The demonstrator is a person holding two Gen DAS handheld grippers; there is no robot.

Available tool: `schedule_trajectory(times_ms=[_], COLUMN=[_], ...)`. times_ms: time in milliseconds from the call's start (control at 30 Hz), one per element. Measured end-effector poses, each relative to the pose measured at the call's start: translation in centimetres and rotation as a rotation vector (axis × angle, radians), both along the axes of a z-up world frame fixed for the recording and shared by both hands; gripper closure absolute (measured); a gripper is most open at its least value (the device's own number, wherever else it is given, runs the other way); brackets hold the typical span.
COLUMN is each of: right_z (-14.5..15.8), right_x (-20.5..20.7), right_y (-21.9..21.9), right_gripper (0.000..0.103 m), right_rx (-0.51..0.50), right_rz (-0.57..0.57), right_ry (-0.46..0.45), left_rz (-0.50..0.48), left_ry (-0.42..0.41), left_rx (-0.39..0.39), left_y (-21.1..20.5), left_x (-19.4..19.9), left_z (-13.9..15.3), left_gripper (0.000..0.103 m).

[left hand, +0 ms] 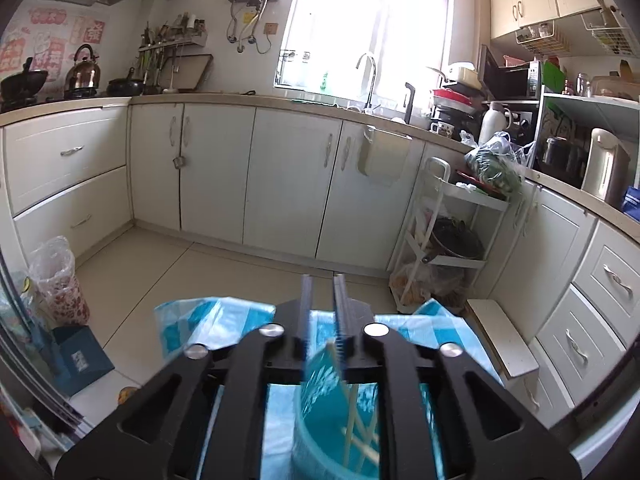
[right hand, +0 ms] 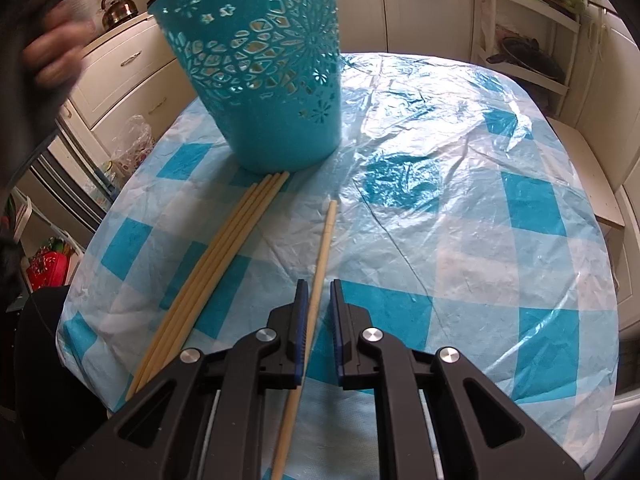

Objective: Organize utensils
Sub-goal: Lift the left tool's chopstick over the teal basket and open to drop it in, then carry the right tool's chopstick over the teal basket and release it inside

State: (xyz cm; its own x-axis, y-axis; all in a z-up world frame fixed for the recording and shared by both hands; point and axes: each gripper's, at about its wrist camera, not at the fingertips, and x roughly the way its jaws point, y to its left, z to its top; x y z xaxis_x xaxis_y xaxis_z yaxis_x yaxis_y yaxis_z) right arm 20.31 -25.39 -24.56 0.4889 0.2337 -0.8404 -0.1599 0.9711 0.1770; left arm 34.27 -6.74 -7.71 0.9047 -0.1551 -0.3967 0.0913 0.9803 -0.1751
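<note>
A teal cut-out basket (right hand: 264,80) stands on the checked tablecloth (right hand: 460,208); it tilts slightly. In the left wrist view my left gripper (left hand: 322,292) pinches the basket's rim (left hand: 320,364), and chopsticks (left hand: 352,424) lie inside the basket. In the right wrist view my right gripper (right hand: 320,292) is open around a single pale chopstick (right hand: 322,248) that lies on the cloth, close to the left finger. Several more chopsticks (right hand: 216,256) lie side by side to its left, tips at the basket's base.
The round table edge drops off at left and right. White kitchen cabinets (left hand: 256,176), a white storage rack (left hand: 448,236) and a bagged bin (left hand: 56,280) stand on the floor beyond. A blurred hand (right hand: 56,52) shows at upper left.
</note>
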Motion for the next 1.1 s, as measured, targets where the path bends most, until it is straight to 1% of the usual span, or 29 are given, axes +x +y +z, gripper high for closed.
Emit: schedule_trajectory(times_ms=[33,100,133,300,333,367,400,433,467,500,533,567,633,667,700,767,800,900,1100], right_z=[0.0,0.1,0.2,0.1,0.0,0.0,0.1,0.2,0.2,0.3,0.4,0.5,1.0,1.7,2.8,5.5,6.6,9.3,15.0], right_x=[0.0,0.2,0.3,1.5,1.7,1.5,1.3,1.2,1.0,0.9,0.8,0.7,0.3,-0.1,-0.6,-1.9,-2.5,-3.0,-1.7], right_y=[0.0,-0.1,-0.1,0.5,0.8,1.2,1.9,2.4,2.7,2.8,2.8,2.5,1.4,0.6,-0.2,-0.7,-1.1,-1.5,-1.3], right_gripper=[0.091,0.091,0.091,0.091,0.091,0.091,0.091,0.091,0.092,0.096,0.098,0.098,0.098,0.098,0.098,0.098,0.098,0.098,0.098], right_rx=[0.001,0.004,0.004,0.0,-0.014,-0.036,-0.092,-0.116,-0.134,-0.133,-0.126,-0.112,-0.021,0.058,0.123,0.188,0.226,0.282,0.383], right_rz=[-0.004,-0.014,-0.019,-0.027,-0.019,-0.011,0.009,0.023,0.034,0.04,0.042,0.039,0.007,-0.004,-0.008,-0.015,-0.015,-0.022,-0.027], right_ry=[-0.001,-0.006,-0.009,-0.006,0.0,-0.013,-0.024,-0.029,-0.033,-0.031,-0.025,-0.018,-0.002,-0.015,-0.053,-0.149,-0.182,-0.258,-0.434], left_rz=[0.002,0.005,0.007,-0.011,-0.016,-0.017,-0.019,-0.022,-0.023,-0.023,-0.024,-0.024,-0.017,-0.015,-0.007,0.006,0.011,0.02,0.007], left_ry=[0.001,0.007,0.012,0.067,0.079,0.089,0.103,0.115,0.127,0.137,0.154,0.166,0.184,0.188,0.189,0.194,0.201,0.215,0.202], left_rx=[-0.005,-0.018,-0.024,-0.041,-0.038,-0.034,-0.033,-0.033,-0.034,-0.034,-0.036,-0.038,-0.044,-0.046,-0.048,-0.054,-0.061,-0.068,-0.066], left_y=[0.4,1.4,1.9,3.9,4.2,4.4,4.8,5.0,5.3,5.5,5.9,6.2,6.8,7.1,7.6,8.3,8.8,9.6,9.2], left_x=[-0.9,-2.5,-3.3,-7.2,-8.0,-8.7,-9.6,-10.1,-10.6,-11.2,-12.1,-12.5,-13.8,-14.3,-15.0,-15.6,-16.0,-16.9,-18.2], left_z=[0.0,-0.1,-0.2,-1.3,-1.7,-2.0,-2.4,-2.7,-3.0,-3.3,-3.8,-4.0,-4.4,-4.5,-4.6,-4.6,-4.7,-4.8,-4.0], left_gripper=[0.074,0.064,0.062,0.055,0.053,0.052,0.05,0.049,0.049,0.049,0.049,0.049,0.048,0.047,0.046,0.043,0.042,0.042,0.042])
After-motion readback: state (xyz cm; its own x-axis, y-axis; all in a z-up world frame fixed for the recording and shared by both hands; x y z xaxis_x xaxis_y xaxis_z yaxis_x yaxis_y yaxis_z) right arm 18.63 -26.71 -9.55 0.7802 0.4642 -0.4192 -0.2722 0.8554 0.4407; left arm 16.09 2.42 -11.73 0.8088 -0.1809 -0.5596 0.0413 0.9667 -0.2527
